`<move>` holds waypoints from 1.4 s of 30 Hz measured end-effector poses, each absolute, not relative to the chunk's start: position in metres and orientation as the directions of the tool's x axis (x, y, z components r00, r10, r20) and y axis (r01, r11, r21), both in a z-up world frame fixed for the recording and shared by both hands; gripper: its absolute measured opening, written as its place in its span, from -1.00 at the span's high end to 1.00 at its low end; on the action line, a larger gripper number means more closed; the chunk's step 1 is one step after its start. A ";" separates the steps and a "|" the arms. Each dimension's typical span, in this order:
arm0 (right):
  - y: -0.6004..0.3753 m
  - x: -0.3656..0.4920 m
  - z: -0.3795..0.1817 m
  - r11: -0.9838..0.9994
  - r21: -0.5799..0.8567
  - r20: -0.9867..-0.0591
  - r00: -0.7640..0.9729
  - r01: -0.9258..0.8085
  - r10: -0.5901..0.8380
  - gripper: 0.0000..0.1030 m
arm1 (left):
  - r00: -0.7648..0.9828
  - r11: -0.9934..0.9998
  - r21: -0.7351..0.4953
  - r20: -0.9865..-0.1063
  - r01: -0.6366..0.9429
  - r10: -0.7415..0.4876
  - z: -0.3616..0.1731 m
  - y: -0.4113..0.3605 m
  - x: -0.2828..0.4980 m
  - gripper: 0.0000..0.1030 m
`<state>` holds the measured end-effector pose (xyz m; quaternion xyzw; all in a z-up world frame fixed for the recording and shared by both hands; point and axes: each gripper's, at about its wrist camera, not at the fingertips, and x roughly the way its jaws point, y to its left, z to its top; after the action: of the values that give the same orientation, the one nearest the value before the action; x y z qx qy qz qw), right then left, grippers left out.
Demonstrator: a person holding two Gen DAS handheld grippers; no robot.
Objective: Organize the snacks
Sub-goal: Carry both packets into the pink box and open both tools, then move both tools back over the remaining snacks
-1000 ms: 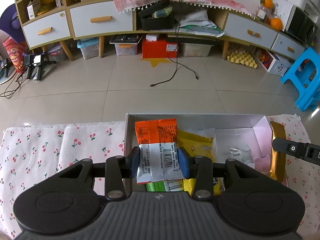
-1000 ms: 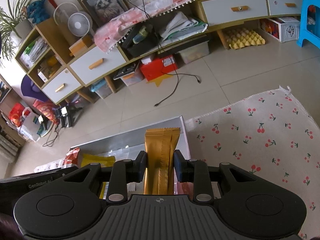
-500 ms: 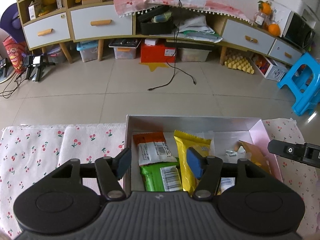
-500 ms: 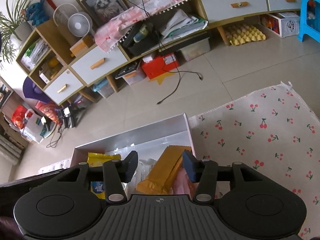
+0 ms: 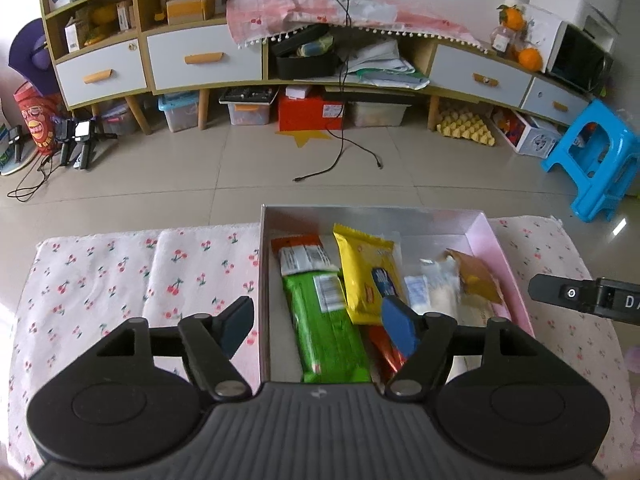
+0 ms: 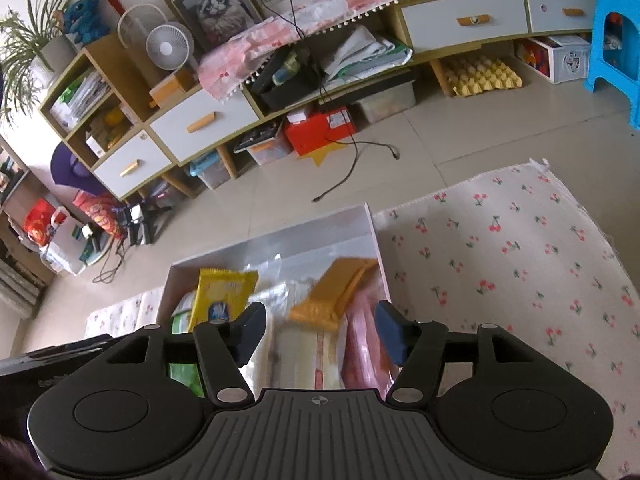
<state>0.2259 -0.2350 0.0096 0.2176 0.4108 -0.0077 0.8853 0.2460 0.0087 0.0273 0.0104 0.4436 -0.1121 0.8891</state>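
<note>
- The left gripper (image 5: 317, 327) hovers above the near left part of a shallow, silver-walled rectangular box (image 5: 360, 213) with its blue-padded fingers (image 5: 398, 329) spread wide apart, holding nothing.
- The right gripper (image 6: 320, 334) hangs over the same box's right half, fingers (image 6: 390, 336) likewise parted and empty.
- The box sits on a surface covered by a white cloth printed with red cherries (image 5: 120, 276).
- Inside the box, seen from the left wrist view, 5 snacks can be made out: an orange-and-white packet (image 5: 300, 255) at the far left, a long green wrapper (image 5: 326, 328) lying just in front of it, a yellow pouch with a blue label (image 5: 366, 276) beside them, a clear-and-white packet (image 5: 434, 286) further right, and a golden-brown bar wrapper (image 5: 474, 276) near the pink right wall.
- A red wrapper (image 5: 386, 354) peeks out beneath the left gripper's right finger.
- The green wrapper is blurred.
- Beyond the surface lies a tiled floor (image 5: 200, 176) with a loose black cable (image 5: 344, 152).
</note>
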 end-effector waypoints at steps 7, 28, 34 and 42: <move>-0.228 0.193 0.017 0.914 0.363 -0.739 0.653 0.181 0.164 -0.30 | 0.576 0.972 -0.107 -0.789 0.212 -0.212 0.030 0.011 0.216 -0.41; -0.190 0.126 0.010 0.954 0.293 -0.742 0.644 0.064 0.184 -0.66 | 0.552 0.963 -0.129 -0.798 0.237 -0.243 0.001 0.027 0.139 -0.93; -0.180 0.115 -0.003 0.985 0.171 -0.769 0.628 0.030 0.115 -0.67 | 0.585 0.970 -0.056 -0.789 0.237 -0.189 -0.008 0.027 0.126 -0.97; -0.162 0.114 -0.025 0.995 0.090 -0.799 0.594 -0.033 0.092 -0.71 | 0.685 0.952 0.052 -0.706 0.303 -0.180 -0.025 0.033 0.126 -0.99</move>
<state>0.1144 -0.1620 -0.0246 0.0327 0.4492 0.0349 0.8922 0.1255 0.0332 -0.0245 0.0825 0.3742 -0.1320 0.9142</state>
